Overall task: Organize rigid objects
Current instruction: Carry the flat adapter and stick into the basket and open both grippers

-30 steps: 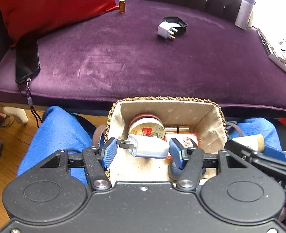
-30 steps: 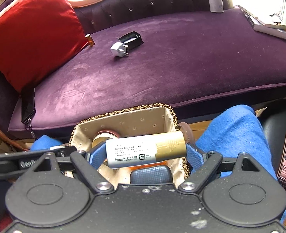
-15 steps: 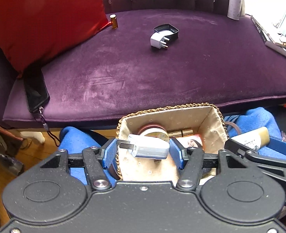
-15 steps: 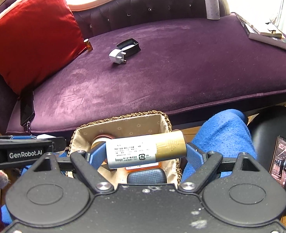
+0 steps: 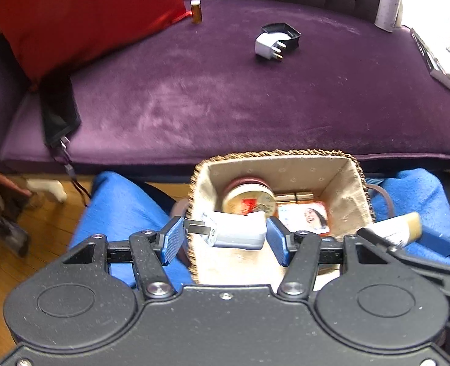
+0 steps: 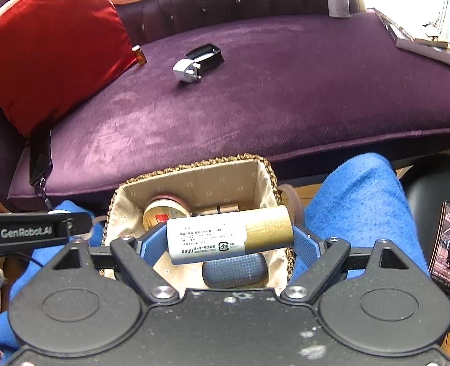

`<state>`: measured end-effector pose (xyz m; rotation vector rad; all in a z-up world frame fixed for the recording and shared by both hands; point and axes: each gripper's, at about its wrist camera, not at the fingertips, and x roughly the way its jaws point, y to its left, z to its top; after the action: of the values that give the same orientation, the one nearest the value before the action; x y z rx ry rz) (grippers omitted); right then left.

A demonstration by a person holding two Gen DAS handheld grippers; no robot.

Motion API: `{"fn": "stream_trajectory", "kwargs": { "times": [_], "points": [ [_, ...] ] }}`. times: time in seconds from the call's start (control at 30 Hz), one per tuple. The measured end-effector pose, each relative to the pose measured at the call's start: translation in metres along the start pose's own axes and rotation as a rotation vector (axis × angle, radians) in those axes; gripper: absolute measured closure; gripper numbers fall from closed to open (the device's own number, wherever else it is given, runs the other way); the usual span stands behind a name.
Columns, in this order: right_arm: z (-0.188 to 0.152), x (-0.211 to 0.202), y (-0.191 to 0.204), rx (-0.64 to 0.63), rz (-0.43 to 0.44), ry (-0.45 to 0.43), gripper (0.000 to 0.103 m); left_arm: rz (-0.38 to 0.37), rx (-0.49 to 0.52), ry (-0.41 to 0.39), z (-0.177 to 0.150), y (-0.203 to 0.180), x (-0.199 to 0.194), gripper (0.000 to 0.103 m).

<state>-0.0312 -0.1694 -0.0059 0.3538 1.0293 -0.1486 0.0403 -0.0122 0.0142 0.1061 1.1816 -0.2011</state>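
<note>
Two sets of jaws hold things above the basket (image 5: 351, 192). The left gripper (image 5: 225, 238) clamps a white charger (image 5: 238, 233) lying crosswise, prongs toward the left pad. The right gripper (image 6: 226, 239) clamps a white-and-gold tube (image 6: 229, 235) end to end, long axis crosswise, gold cap to the right. Only the right wrist view shows a blue-grey case (image 6: 234, 270) at the basket's near end; only the left wrist view shows a picture tin (image 5: 304, 216) beside the round tin (image 5: 249, 201). Beyond the basket, a white plug (image 5: 267, 47) lies on the purple sofa (image 5: 225, 100).
</note>
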Motion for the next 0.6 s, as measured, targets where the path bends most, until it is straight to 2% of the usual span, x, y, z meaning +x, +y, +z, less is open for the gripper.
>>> {"fn": "stream_trajectory", "kwargs": {
  "times": [0.2, 0.33, 0.6],
  "points": [
    [-0.005, 0.008, 0.0, -0.01, -0.016, 0.003, 0.016, -0.024, -0.035, 0.014, -0.007, -0.003, 0.02, 0.047],
    [-0.005, 0.011, 0.001, -0.009, -0.02, -0.002, 0.016, -0.016, -0.022, 0.025, -0.011, -0.004, 0.027, 0.047],
    [-0.005, 0.01, -0.002, 0.008, -0.01, -0.013, 0.016, 0.0, 0.055, -0.041, -0.002, -0.011, 0.005, 0.041]
  ]
}}
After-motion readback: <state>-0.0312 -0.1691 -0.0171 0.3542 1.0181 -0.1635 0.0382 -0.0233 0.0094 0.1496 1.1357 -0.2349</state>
